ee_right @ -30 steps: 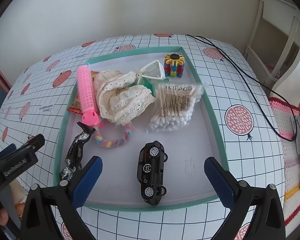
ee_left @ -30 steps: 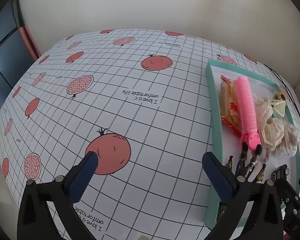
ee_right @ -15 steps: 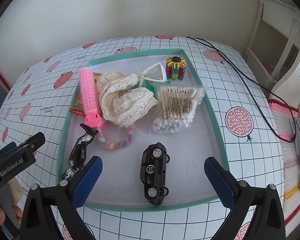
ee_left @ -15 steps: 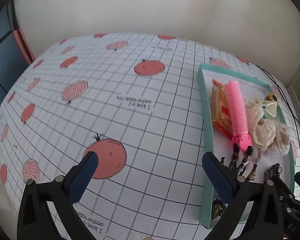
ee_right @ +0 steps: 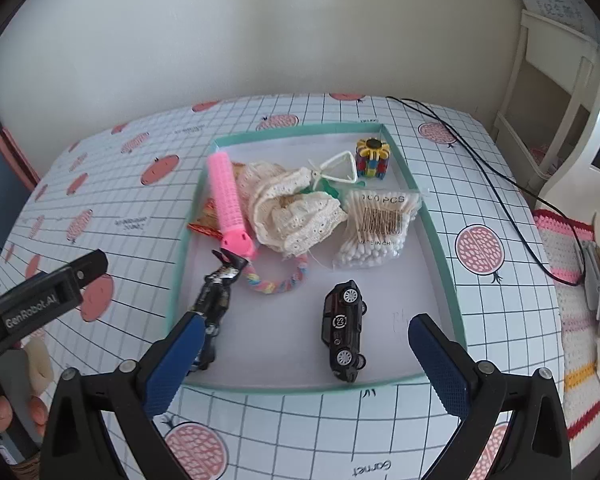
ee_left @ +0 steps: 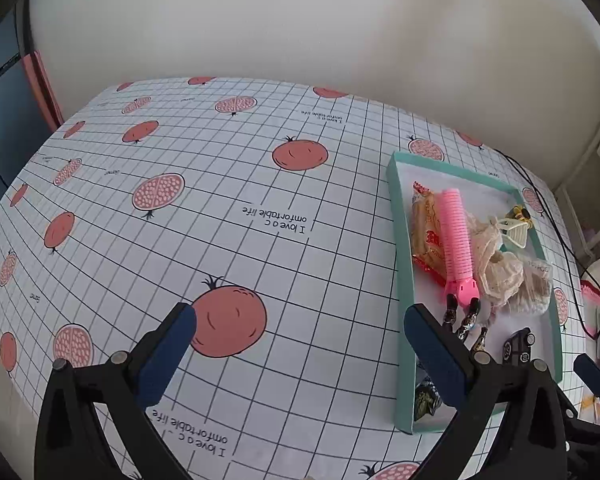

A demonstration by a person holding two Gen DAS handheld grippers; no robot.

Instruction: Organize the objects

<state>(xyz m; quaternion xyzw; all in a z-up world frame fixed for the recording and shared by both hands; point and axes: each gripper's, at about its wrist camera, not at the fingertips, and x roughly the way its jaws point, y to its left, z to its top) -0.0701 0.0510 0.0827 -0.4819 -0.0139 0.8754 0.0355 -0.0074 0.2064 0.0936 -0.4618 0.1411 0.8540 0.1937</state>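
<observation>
My right tool [ee_right: 302, 354] hangs spread wide and empty over the near end of the teal tray [ee_right: 436, 224], just above the black toy car [ee_right: 343, 330]. My left tool [ee_left: 298, 346] gapes empty over the desk [ee_left: 220, 216] beside the tray.

Teal tray [ee_right: 436, 224] crowded with toy car [ee_right: 343, 329], pink roller [ee_right: 228, 204], swabs [ee_right: 374, 232]

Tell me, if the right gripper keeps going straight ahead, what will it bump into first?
Probably the black toy car. The right gripper is open and empty, and the car lies in the tray right between its fingers. Depth is hard to judge, so it could pass just above.
</observation>
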